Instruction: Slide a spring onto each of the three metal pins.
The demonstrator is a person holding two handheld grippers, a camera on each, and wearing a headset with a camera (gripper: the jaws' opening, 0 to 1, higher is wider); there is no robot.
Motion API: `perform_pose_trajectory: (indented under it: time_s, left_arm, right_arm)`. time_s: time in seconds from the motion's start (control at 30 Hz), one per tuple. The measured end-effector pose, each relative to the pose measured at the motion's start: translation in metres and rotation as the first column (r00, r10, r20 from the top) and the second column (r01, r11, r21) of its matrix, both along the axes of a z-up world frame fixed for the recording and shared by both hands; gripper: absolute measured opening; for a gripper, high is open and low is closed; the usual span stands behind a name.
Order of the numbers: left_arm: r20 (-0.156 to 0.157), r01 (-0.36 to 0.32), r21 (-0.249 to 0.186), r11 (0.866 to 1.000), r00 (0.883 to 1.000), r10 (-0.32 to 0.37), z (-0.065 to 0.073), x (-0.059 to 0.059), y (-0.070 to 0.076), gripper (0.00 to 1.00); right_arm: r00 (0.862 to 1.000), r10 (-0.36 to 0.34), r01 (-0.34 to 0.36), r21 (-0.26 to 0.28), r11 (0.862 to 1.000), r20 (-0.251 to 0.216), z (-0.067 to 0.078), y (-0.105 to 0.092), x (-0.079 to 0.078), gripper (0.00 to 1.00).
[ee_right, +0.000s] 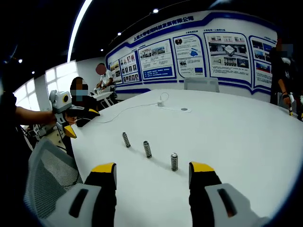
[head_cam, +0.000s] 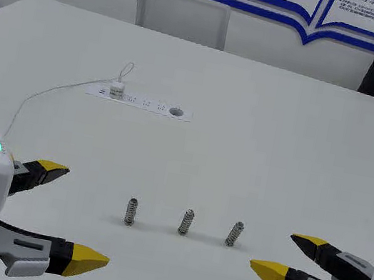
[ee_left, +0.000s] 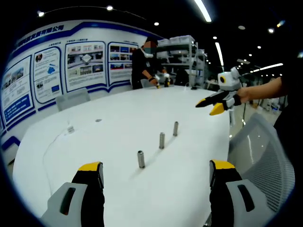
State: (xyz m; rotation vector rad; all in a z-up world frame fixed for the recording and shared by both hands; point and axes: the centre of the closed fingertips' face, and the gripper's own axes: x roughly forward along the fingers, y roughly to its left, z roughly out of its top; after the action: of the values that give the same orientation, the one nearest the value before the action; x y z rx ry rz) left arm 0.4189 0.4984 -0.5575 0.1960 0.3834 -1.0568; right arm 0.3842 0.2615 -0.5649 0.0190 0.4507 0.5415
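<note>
The white table (head_cam: 248,122) spreads out in front of you, and a grey chair (head_cam: 183,16) is pushed up to its far edge.

Your left gripper (head_cam: 78,215) is low at the near left. Its yellow-tipped jaws are spread wide apart and point across the table toward the right. Your right gripper (head_cam: 279,253) mirrors it at the near right, with its jaws also apart and pointing left. Both are held about level above the tabletop, well apart from each other. From the left gripper view, your left gripper (ee_left: 156,166) looks along the row of springs, with the right gripper (ee_left: 210,106) held out beyond the row's far end. From the right gripper view, your right gripper (ee_right: 153,167) faces back down the same row toward the left gripper (ee_right: 71,124).

Further back, a flat white socket strip (head_cam: 139,101) lies on the table. It has a small white plug (head_cam: 117,88) in it, and a thin cable (head_cam: 43,93) trails from it toward you.

The three springs stand in a line between your grippers, running left to right across your view. They are the left spring (head_cam: 131,211), the middle spring (head_cam: 186,222) and the right spring (head_cam: 234,233). Each stands on end with its long axis vertical, though in the head view the right one seems to lean slightly rightward at the top. In the right gripper view, a plain metal tip shows above the coils of the nearest spring (ee_right: 173,161).
</note>
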Motion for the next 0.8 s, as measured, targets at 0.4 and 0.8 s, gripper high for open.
perform_pose_trajectory:
  time_s: [0.4,0.8]
  left_arm:
    - [-0.014,-0.028,-0.013,1.000,1.000,0.028,-0.010,-0.007,0.006,0.94]
    - [-0.025,-0.046,-0.006,0.999,0.999,0.045,-0.020,-0.011,0.010,0.94]
  right_arm:
    - [1.000,-0.008,0.009,0.039,0.999,-0.024,-0.012,0.005,-0.006,0.62]
    - [0.998,-0.040,0.042,0.065,0.997,-0.040,-0.019,0.004,-0.009,0.62]
